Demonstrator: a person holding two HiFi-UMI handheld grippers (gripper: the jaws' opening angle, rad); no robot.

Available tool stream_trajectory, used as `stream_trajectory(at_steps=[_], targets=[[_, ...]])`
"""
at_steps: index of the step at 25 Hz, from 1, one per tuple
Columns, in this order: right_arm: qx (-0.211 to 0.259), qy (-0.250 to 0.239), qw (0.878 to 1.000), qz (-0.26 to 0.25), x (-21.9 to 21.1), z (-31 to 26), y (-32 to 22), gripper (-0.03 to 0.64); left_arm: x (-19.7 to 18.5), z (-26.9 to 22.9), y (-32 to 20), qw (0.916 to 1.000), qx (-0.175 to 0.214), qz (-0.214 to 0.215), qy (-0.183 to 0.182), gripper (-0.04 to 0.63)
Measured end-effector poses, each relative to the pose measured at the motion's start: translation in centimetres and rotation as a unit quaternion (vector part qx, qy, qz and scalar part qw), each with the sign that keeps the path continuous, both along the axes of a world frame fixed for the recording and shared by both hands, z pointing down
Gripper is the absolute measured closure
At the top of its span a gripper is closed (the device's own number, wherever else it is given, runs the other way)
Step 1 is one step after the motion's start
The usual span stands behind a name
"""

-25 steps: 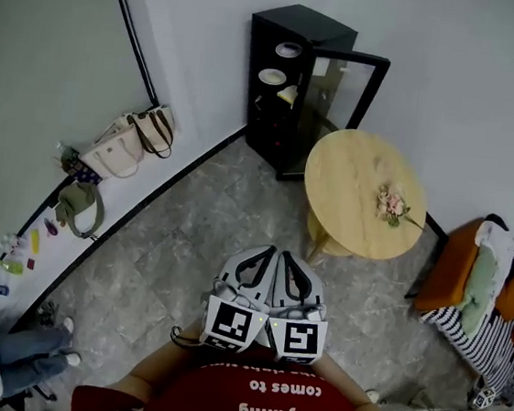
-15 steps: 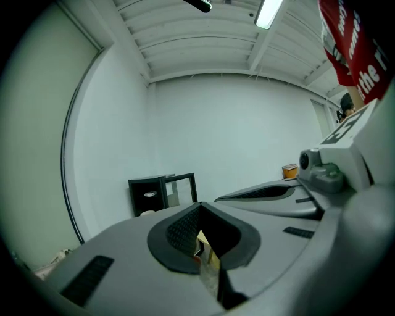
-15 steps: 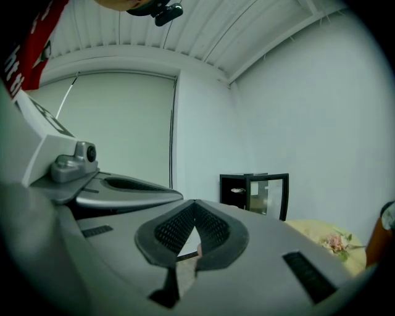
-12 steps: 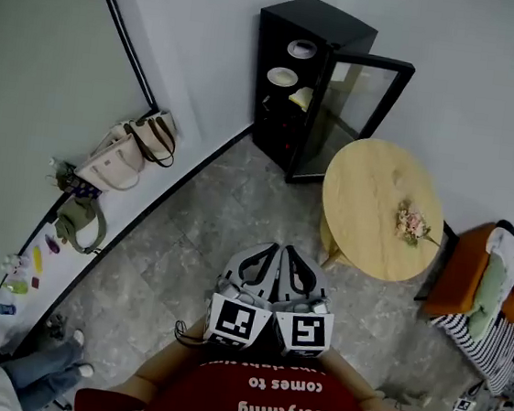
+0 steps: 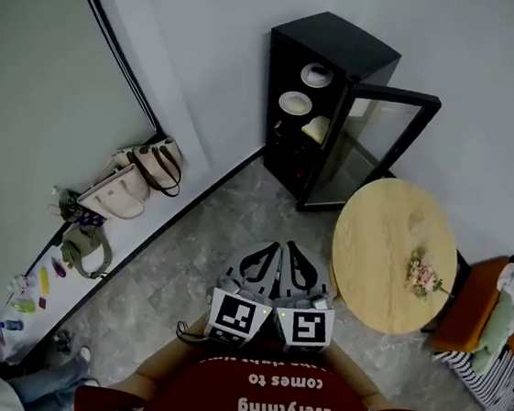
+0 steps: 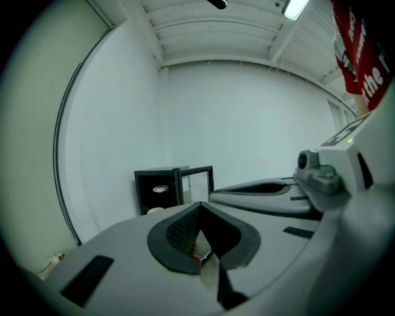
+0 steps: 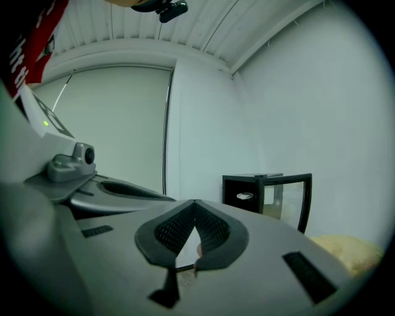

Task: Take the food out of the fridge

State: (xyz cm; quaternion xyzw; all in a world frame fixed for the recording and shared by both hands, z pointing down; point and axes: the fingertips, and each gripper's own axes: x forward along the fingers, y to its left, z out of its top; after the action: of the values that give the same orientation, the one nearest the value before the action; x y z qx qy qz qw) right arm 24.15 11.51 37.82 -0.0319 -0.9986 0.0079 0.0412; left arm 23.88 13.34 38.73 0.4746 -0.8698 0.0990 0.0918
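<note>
grey stone floor [image 5: 187,256] lies below. close in, the left claw [image 5: 268,252] and right claw [image 5: 292,253] sit side by side, both pinched shut on nothing. past them is a round wood surface [image 5: 390,252]. far off, the black fridge [image 5: 335,48] stands by the wall, door [image 5: 374,149] open, food [image 5: 295,103] on its shelves.

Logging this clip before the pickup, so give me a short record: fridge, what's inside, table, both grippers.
fridge: black, glass door open
shelves: plates, a yellowish item
table: round, wooden, beside the door, flowers on it
left gripper: shut, empty
right gripper: shut, empty, beside the left
</note>
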Motion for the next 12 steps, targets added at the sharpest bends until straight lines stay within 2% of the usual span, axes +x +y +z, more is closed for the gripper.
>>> stream_trajectory(at_steps=[6,12], targets=[[0.016,-0.007,1.000,-0.021,-9.2,-1.6,-4.2,0.606,-9.0,-0.8,-4.4,0.9991,-0.027,0.022,-0.023,0.595],[0.007,0.030,0.999,-0.041,-14.5,1.3,-8.1,0.606,-14.6,2.0,-8.5,0.9979,-0.050,0.035,0.020,0.595]])
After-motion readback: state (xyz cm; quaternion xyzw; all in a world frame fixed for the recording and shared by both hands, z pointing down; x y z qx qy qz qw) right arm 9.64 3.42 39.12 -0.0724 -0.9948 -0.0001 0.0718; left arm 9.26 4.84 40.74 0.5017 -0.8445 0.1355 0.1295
